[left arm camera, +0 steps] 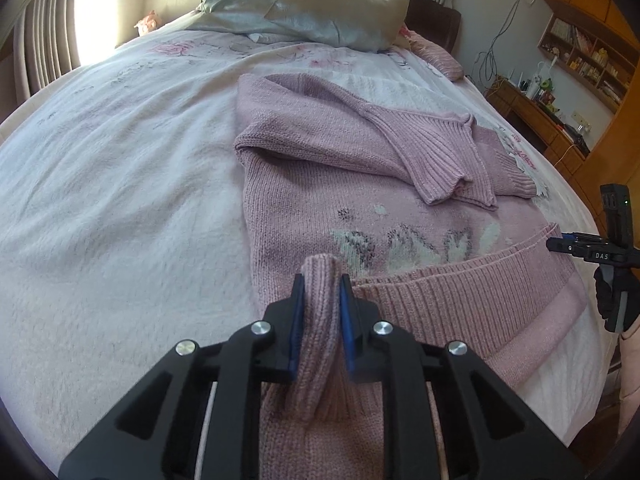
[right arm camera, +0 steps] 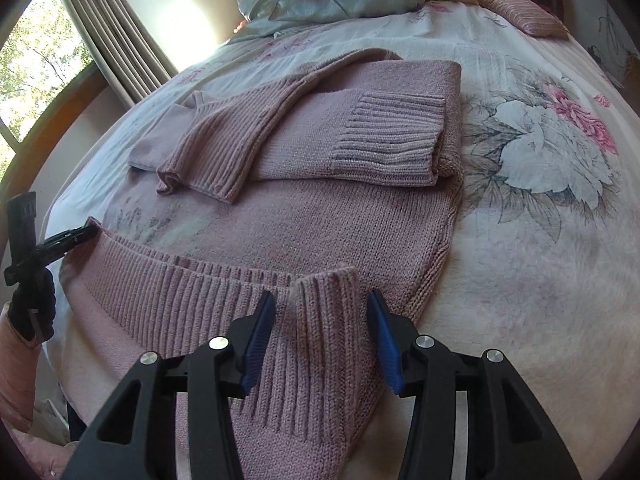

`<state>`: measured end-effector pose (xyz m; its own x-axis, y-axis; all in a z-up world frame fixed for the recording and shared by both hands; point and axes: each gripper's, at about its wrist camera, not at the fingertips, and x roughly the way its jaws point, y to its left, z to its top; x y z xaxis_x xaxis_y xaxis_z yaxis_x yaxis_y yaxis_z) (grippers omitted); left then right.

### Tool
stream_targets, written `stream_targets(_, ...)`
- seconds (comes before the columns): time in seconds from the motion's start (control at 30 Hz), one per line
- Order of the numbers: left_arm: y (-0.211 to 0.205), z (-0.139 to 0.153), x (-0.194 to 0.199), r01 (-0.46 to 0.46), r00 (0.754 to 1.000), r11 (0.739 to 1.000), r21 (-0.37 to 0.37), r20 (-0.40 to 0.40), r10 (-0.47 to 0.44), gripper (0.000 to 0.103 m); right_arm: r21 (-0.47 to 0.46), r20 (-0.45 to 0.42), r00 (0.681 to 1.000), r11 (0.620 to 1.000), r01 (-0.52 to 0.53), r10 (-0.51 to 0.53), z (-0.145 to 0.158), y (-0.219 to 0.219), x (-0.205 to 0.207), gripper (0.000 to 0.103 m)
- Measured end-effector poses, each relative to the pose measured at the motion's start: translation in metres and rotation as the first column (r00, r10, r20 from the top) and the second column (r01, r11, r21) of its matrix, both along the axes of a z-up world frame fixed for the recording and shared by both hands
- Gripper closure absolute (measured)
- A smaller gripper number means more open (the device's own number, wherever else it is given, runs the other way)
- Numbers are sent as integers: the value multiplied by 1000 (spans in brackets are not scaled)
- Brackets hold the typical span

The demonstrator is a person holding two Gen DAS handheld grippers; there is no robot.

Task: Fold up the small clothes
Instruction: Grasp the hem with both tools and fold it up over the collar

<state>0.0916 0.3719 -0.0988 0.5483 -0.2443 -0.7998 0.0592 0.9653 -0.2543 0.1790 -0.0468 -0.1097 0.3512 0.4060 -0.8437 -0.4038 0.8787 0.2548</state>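
Sweater: a pink knitted sweater lies flat across the bed, sleeves folded in over the chest, a pale flower pattern showing on the front.
Sleeves: the two ribbed cuffs lie on top of the body, one crossing towards the other near the middle.
Hem: the ribbed hem at the near edge is lifted at both corners and turned a little up over the body.
Left gripper: the left gripper has its blue pads pressed onto a bunched corner of the hem, the knit squeezed into a narrow roll between them.
Right gripper: the right gripper has the other hem corner standing between its blue pads; its fingers sit wider apart than the left pair, and I cannot tell whether they press the cloth.
Hand: a dark-gloved hand grips the right tool at the far edge of the left view.
Bedding: a white cover with a large printed flower lies under the sweater.
Pillows: a grey-blue pillow is propped at the head of the bed, well apart from the sweater.
Window: curtains hang beside a bright window to the left.
Shelves: wooden shelves and a desk stand along the wall to the right.
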Motion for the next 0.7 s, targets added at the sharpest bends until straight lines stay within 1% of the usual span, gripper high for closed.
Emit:
stream_targets(0.07, -1, -6, 3, -3, 1000, 1000, 15, -14, 3, 83, 12, 4, 1000, 1000, -19, 19, 0, 2, -3, 69)
stream_targets(0.1, -1, -7, 3, -3, 1000, 1000, 14, -14, 3, 83, 21, 8, 1000, 999, -30, 30, 1, 2, -6, 73)
stream_targets(0.13, -1, -7, 2, -3, 1000, 1000, 15, -9, 3, 84, 31, 11, 999, 998, -46, 46, 2, 3, -9, 83)
stream_targets(0.17, -1, -6, 0, -2, 1000, 1000, 11, -5, 2, 85, 43, 17, 998, 997, -61, 60, 3, 3, -13, 89)
stream_targets(0.23, 3, -3, -4, -12, 1000, 1000, -13, 3, 12, 89, 61, 28, 998, 996, -62, 60, 7, 0, -19, 91)
stream_targets(0.3, 6, 3, -10, -22, 1000, 999, -36, 21, 23, 91, 93, 39, 998, 994, -52, 49, 15, -7, -26, 92)
stream_targets(0.4, 10, 20, -23, -25, 997, 998, -64, 69, 29, 91, 149, 62, 997, 988, -46, 37, 29, -14, -38, 93)
stream_targets(0.5, 12, 38, -39, -14, 993, 995, -99, 116, 26, 91, 181, 89, 996, 982, -46, 30, 45, -21, -52, 93)
stream_targets(0.6, 10, 57, -56, 13, 985, 996, -89, 171, 3, 92, 219, 119, 993, 974, -53, 27, 61, -28, -66, 93)
stream_targets(0.7, 7, 74, -68, 32, 977, 996, -79, 212, -14, 92, 237, 147, 989, 970, -56, 21, 74, -33, -78, 93)
